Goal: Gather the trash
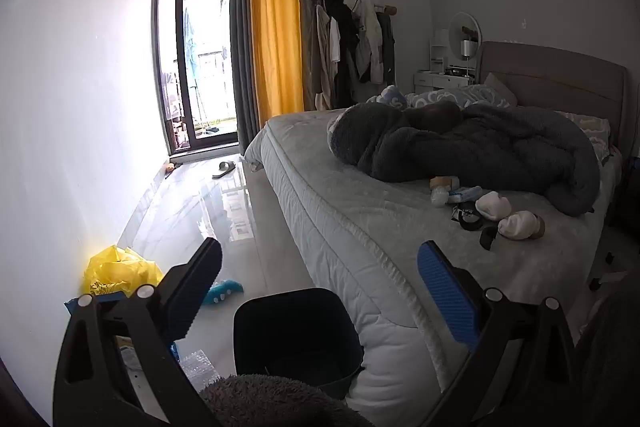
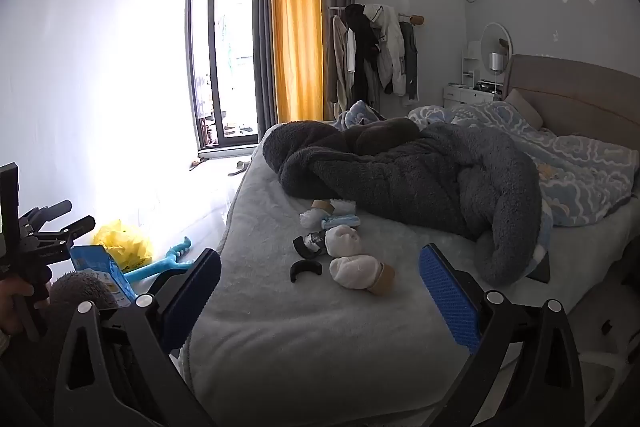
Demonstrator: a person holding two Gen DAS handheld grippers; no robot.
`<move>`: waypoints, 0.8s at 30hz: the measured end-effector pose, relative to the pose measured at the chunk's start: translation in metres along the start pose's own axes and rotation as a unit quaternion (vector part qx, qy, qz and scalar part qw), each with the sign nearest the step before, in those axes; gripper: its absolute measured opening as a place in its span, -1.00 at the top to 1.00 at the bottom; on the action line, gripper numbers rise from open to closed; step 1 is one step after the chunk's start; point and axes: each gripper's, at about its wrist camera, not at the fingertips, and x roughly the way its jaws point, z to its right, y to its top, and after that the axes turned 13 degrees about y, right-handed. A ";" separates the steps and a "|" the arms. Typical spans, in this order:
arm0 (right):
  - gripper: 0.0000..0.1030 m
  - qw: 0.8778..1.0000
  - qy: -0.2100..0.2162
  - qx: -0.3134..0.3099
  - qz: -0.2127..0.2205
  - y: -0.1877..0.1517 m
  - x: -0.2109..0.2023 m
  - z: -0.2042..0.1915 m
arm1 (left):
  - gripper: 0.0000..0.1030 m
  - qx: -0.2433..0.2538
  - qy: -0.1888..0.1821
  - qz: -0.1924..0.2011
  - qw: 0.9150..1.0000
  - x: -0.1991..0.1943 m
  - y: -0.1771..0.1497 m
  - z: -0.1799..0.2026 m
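Note:
Trash lies on the grey bed (image 2: 300, 339): crumpled white tissue wads on cardboard rolls (image 2: 360, 273) (image 1: 518, 225), a black curved piece (image 2: 306, 269) (image 1: 487, 237), a silver wrapper (image 2: 314, 241) and a blue-white packet (image 2: 340, 221). A dark bin (image 1: 296, 339) stands on the floor against the bed's side, below my left gripper (image 1: 320, 291), which is open and empty. My right gripper (image 2: 320, 295) is open and empty over the bed, just short of the trash. The left gripper also shows in the right wrist view (image 2: 60, 223).
A dark fleece blanket (image 2: 420, 179) and a blue patterned duvet (image 2: 580, 163) cover the bed's far half. On the floor by the white wall lie a yellow plastic bag (image 1: 116, 271), a blue plastic item (image 2: 168, 263), a blue carton (image 2: 104, 271) and a slipper (image 1: 224, 169).

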 end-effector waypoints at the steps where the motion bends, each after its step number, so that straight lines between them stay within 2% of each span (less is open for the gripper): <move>1: -0.94 1.000 0.000 0.000 0.000 0.000 0.000 0.000 | -0.94 -0.004 -0.002 -0.003 1.000 0.000 0.000 0.000; 24: -0.94 1.000 -0.002 -0.003 -0.002 -0.001 0.000 0.000 | -0.94 -0.007 -0.003 -0.004 1.000 0.000 0.000 -0.001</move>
